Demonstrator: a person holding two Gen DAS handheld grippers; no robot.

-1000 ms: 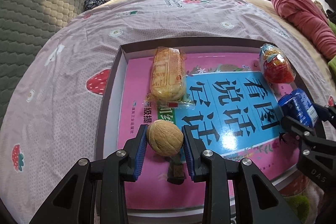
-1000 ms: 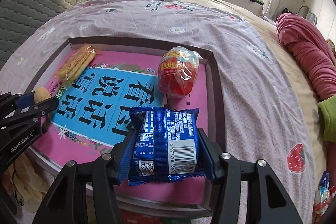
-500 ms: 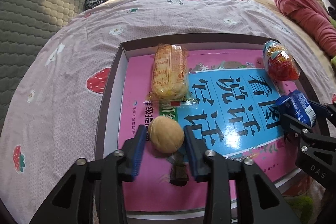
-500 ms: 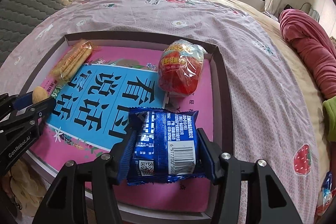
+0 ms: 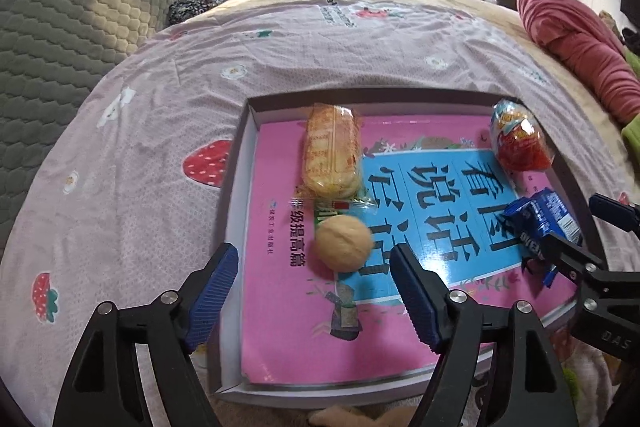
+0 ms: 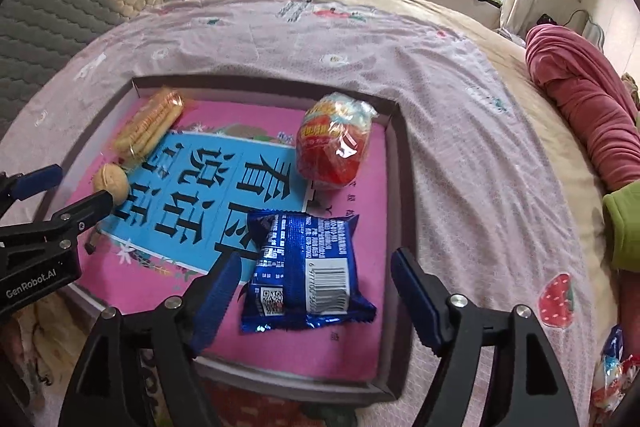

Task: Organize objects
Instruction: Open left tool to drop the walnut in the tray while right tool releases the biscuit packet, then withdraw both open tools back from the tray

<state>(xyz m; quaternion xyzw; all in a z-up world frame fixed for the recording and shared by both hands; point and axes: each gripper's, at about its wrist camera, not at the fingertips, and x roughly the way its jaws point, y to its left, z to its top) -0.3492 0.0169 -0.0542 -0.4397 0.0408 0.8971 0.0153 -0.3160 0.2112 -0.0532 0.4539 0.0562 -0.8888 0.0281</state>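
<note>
The walnut (image 5: 343, 242) lies on the pink book (image 5: 280, 307) inside the box (image 5: 236, 163), between the left gripper's (image 5: 314, 291) jaws, which are opening and clear of it. The blue packet (image 6: 306, 269) lies flat on the book at the box's right side, between the right gripper's (image 6: 316, 297) opening jaws, untouched. Behind them sit a biscuit pack (image 5: 332, 155) and a red snack bag (image 6: 334, 143), all on a strawberry-print sheet (image 5: 140, 147).

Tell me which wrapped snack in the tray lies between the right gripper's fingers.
The blue packet, barcode up, near the tray's front corner. The red bag and the cracker pack lie farther back.
</note>
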